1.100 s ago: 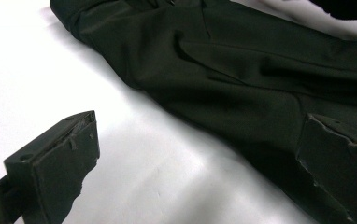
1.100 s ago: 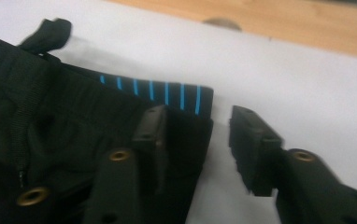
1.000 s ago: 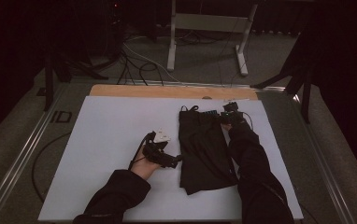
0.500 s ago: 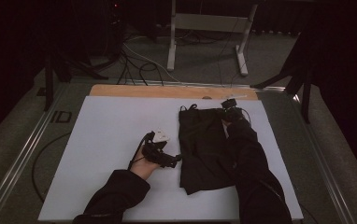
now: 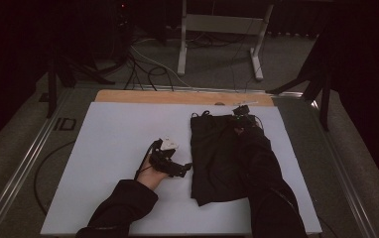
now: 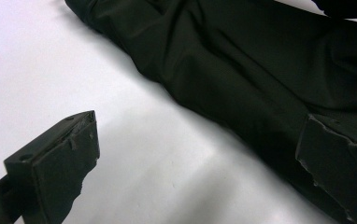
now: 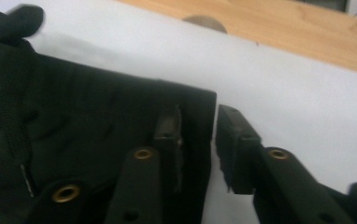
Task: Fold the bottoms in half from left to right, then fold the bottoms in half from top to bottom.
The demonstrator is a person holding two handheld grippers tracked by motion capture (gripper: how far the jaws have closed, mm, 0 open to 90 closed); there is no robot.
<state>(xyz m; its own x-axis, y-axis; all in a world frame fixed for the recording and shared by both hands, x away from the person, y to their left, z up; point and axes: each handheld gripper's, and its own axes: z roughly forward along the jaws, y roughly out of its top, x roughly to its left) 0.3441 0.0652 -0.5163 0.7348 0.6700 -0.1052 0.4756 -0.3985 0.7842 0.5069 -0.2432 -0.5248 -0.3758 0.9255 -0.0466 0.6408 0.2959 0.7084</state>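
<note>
High view, near edge first: two dark-sleeved forearms come in from the bottom over a white sheet-covered tabletop [image 5: 108, 148]. Left gripper [image 5: 175, 167] lies low on the white surface just beside the near-left edge of a black, smooth-fabric folded garment [image 5: 217, 158], probably shorts or trousers, which sits right of centre on the sheet with its long axis running away from the person. Left gripper view: jaws stand wide apart, one over bare white, the other overlapping the cloth's edge; nothing is between them. Judgement: it waits at the hem side, placed to pin or lift that edge once the far end is secured. Right forearm lies along the garment, likely because the reach goes to the far corner. Right gripper [image 5: 241, 119] is at the garment's far-right corner. Right gripper view: jaws slightly parted, one over the black fabric [image 7: 97, 135], the other on the white sheet just off the edge, so the corner sits in the gap, not yet pinched. Judgement: a straddle for gripping the corner, perhaps to fold or straighten. Beyond, a bare strip of pale wooden board [image 5: 177, 97] shows past the sheet; farther off, a grey metal stand [image 5: 217, 29] and loose cables [image 5: 143, 64] on the floor.
</note>
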